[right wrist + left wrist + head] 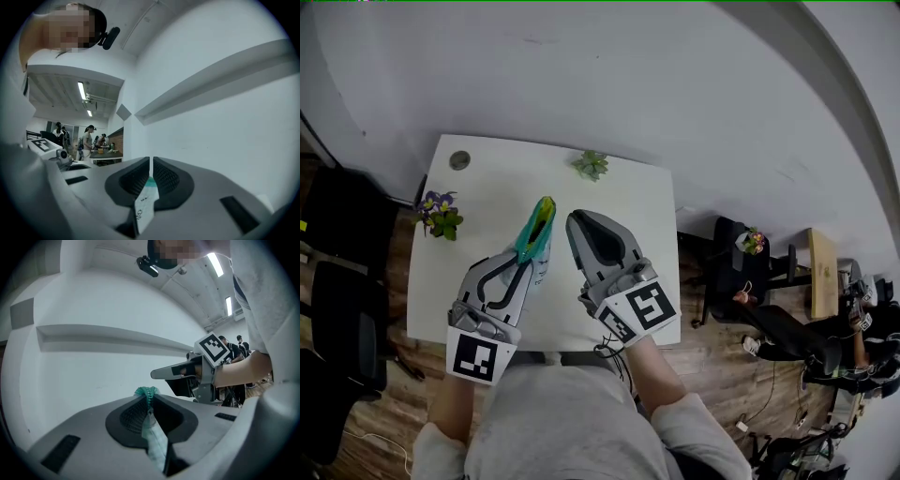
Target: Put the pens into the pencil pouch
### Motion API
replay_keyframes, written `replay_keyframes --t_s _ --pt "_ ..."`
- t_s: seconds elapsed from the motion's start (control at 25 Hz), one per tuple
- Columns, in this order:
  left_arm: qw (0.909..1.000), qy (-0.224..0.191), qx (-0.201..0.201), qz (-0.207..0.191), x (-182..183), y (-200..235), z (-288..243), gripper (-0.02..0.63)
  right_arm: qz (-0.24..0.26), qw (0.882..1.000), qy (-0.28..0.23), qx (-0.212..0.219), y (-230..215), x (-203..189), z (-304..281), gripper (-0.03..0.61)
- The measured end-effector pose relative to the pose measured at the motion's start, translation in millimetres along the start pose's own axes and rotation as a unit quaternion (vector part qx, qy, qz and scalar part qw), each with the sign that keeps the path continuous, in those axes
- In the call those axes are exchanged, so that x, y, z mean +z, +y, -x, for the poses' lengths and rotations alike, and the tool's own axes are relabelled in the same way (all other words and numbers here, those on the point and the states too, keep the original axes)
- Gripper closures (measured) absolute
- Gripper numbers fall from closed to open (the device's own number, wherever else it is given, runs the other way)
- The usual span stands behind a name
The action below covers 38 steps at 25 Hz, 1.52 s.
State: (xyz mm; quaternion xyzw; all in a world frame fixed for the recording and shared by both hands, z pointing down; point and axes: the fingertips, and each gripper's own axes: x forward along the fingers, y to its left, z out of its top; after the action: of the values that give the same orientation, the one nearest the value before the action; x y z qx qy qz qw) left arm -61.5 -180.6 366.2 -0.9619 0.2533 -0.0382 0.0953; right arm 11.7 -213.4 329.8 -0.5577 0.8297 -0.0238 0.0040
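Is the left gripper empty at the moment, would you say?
No, the left gripper has its jaws clamped on the teal pouch.

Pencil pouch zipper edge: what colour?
Teal-green along the pencil pouch zipper edge, yellowish inside the opening; clearest in the head view.

Teal pencil pouch (536, 232) with a yellow-green edge, white table (492, 183).

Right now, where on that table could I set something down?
The white rectangular table is bare on its right side, beyond the right gripper, and at the back between the grey round grommet and small green succulent. The middle is crowded: the left gripper holds a teal fabric pouch there. A purple-flowered plant takes the left edge.
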Motion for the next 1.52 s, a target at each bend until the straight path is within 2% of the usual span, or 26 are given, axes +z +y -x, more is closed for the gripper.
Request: replay_keyframes --t_s 0.2,0.4,0.96,1.52 --pt "0.999 0.0 0.017 0.04 1.1 20.8 4.9 0.554 0.023 0.999 -0.001 -0.04 1.6 -2.7 3.2 0.534" --pt "0.9966 -0.006 0.033 0.075 5.0 38.3 10.9 0.554 0.028 0.998 -0.006 -0.061 1.0 0.1 9.9 0.534" --pt "0.9905 -0.017 0.104 0.088 27.2 55.9 28.7 0.554 0.046 0.993 -0.01 -0.111 -22.7 6.9 59.8 0.534" --pt "0.9829 -0.042 0.137 0.115 45.2 41.0 29.8 0.554 0.034 0.99 -0.021 -0.137 -41.8 1.7 107.9 0.534"
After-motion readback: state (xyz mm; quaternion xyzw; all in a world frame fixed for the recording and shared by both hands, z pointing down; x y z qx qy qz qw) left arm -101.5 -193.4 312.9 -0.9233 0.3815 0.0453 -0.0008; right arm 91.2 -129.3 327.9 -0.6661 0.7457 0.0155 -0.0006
